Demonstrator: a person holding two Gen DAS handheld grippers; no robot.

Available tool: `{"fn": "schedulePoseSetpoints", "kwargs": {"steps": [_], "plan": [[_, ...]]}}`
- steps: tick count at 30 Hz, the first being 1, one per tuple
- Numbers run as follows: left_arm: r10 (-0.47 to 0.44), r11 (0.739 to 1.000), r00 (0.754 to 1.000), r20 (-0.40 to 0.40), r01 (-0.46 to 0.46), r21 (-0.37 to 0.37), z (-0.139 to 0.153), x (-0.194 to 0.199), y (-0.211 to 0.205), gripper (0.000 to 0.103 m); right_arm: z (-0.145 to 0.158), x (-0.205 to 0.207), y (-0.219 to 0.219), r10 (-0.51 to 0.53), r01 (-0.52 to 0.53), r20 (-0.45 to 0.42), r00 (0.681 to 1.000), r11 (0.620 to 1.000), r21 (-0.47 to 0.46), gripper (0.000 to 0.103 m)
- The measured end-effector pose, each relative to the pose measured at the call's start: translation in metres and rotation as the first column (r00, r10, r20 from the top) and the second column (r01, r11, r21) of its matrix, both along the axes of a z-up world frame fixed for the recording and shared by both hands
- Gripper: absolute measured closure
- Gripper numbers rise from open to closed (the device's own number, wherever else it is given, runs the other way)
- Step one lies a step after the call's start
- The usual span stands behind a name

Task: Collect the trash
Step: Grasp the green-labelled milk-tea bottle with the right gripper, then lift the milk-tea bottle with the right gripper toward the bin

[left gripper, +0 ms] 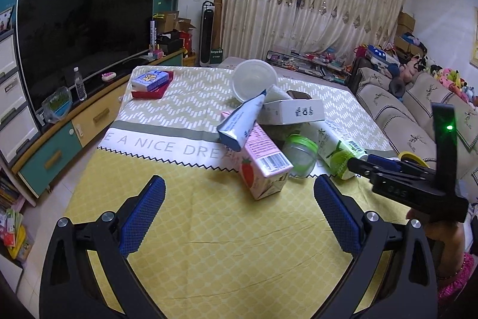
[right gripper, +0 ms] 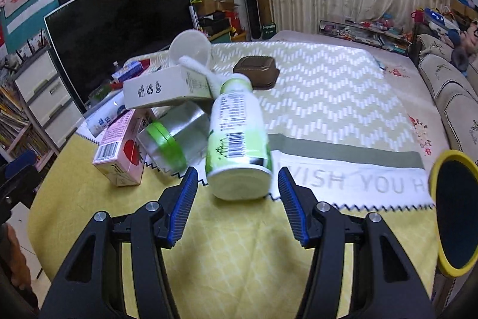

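At centre frame in the right wrist view, our right gripper (right gripper: 237,207) stands apart, empty, just short of the white-and-green plastic bottle (right gripper: 236,133) lying on the yellow cloth-covered table (right gripper: 224,259). We judge that the approach is under way; next we must straddle the bottle's base and close. Our left gripper (left gripper: 239,217) is also apart, empty.

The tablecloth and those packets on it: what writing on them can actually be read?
"E A NICE DREA", cut off by the pile: tablecloth, left wrist view.
"WISH YOU H", cut off by a yellow-rimmed disc: same cloth, right wrist view.
Recycling-type symbols only: white box.
Barcodes and fine print on the green bottle, pink strawberry carton and blue-white carton: too small to read.
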State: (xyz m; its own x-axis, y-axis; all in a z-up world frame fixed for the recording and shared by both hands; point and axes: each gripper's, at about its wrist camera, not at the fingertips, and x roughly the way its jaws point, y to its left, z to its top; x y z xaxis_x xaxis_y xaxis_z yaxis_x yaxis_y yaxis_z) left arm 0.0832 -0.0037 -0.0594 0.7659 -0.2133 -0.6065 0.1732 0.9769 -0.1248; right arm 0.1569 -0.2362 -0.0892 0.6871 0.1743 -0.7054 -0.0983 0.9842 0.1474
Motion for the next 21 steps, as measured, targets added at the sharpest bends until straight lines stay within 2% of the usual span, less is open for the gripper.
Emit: {"fn": "schedulePoseSetpoints", "kwargs": {"steps": [11, 17, 21], "plan": [[-0.014, 1.000, 1.000, -0.024, 0.014, -0.007, -0.011, 0.006, -0.005, 0.005, -0.019, 0.026, 0.000, -0.004, 0.006, -0.069, 0.998, 1.000, 0.017, 0.049], [-0.019, 1.000, 0.999, -0.028, 0.019, -0.004, -0.013, 0.008, -0.008, 0.005, -0.011, 0.018, -0.004, -0.012, 0.012, -0.026, 1.000, 1.000, 0.027, 0.053], [-0.016, 1.000, 1.000, -0.026, 0.015, -0.008, -0.013, 0.008, -0.007, 0.005, 0.012, 0.002, -0.013, -0.018, 0.016, 0.039, 0.999, 0.999, 0.048, 0.053]]}}
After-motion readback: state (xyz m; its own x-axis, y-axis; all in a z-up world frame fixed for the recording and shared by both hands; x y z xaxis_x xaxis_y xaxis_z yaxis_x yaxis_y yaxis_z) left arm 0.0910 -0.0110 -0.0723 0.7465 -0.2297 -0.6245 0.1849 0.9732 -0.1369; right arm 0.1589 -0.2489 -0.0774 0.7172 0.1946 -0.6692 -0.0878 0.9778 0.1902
